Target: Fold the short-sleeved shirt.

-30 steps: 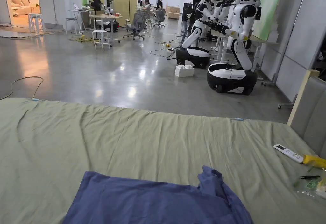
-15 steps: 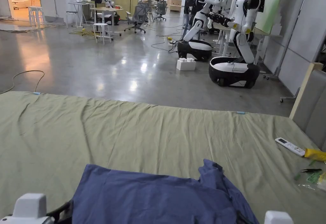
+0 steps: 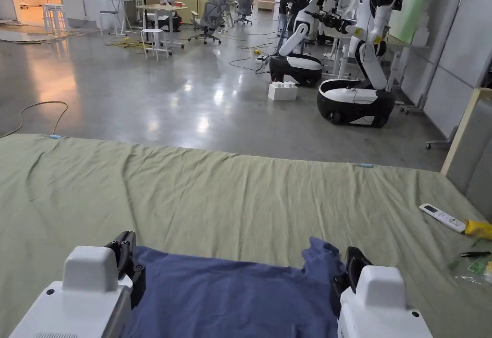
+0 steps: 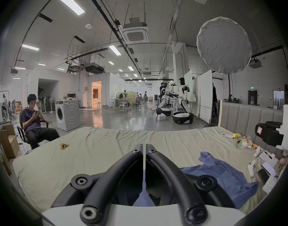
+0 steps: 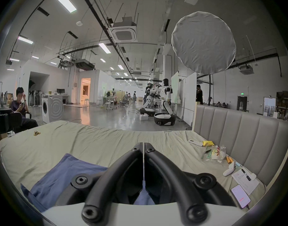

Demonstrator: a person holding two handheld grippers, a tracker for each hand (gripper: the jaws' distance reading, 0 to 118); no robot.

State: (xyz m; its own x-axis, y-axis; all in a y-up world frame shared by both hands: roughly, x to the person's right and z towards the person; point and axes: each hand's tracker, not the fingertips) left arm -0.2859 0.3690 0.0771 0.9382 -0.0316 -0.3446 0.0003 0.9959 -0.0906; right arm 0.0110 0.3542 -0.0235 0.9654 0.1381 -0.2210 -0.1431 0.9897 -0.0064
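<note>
A soft, rumpled blue short-sleeved shirt [image 3: 230, 295] lies on the creased olive-green bed sheet [image 3: 216, 199]. Left gripper [image 4: 144, 148] and right gripper [image 5: 143, 145] hover over the shirt's side edges, jaws pressed together, seemingly pinching nothing; open sheet beyond

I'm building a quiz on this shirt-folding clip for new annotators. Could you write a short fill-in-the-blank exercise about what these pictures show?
1. The shirt lying on the bed is ____ in colour.
2. In its own view, the left gripper has its jaws ____, with nothing between the tips.
3. The sheet under the shirt is pale ____.
4. The white remote control lies near the bed's ____ edge in the head view.

Missing words: blue; shut; green; right
</note>
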